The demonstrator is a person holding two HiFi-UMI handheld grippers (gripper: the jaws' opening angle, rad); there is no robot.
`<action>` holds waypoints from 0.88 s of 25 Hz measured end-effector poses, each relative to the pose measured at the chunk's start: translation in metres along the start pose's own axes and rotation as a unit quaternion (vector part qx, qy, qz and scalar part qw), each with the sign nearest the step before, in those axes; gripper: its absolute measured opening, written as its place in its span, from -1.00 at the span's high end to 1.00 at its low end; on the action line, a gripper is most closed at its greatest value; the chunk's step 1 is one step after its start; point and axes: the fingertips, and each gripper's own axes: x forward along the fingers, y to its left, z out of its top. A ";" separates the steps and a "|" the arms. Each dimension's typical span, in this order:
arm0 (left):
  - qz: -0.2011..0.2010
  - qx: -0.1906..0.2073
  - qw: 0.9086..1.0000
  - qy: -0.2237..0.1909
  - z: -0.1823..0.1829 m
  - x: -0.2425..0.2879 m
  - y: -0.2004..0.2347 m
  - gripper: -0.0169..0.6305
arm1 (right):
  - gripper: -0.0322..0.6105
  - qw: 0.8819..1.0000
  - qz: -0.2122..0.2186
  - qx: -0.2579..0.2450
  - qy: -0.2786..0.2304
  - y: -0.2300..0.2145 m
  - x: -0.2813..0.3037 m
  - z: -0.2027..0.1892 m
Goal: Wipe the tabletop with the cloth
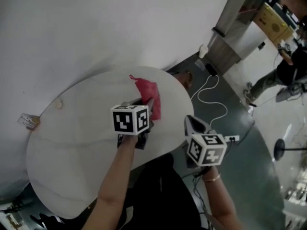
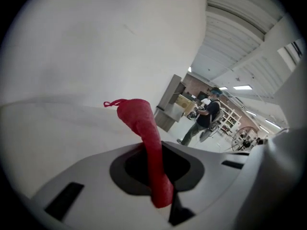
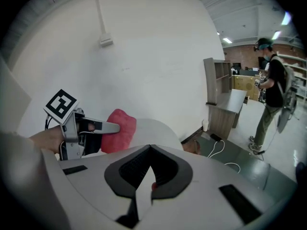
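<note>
My left gripper (image 1: 147, 105) is clamped on one end of the red cloth (image 1: 147, 95), which sticks out over the far side of the round white table (image 1: 72, 147). My right gripper (image 1: 191, 123) is closed on nothing, just off the table's edge. I should press the cloth flat first, then sweep in overlapping strokes.

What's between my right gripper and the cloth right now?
Just bare tabletop and its edge, in the head view. Nothing stands between the right gripper and the cloth.
</note>
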 end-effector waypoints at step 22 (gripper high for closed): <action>0.068 0.039 0.991 0.106 -0.073 0.035 -0.014 0.81 | 0.89 0.999 0.025 0.001 0.027 -0.013 -0.016 -0.025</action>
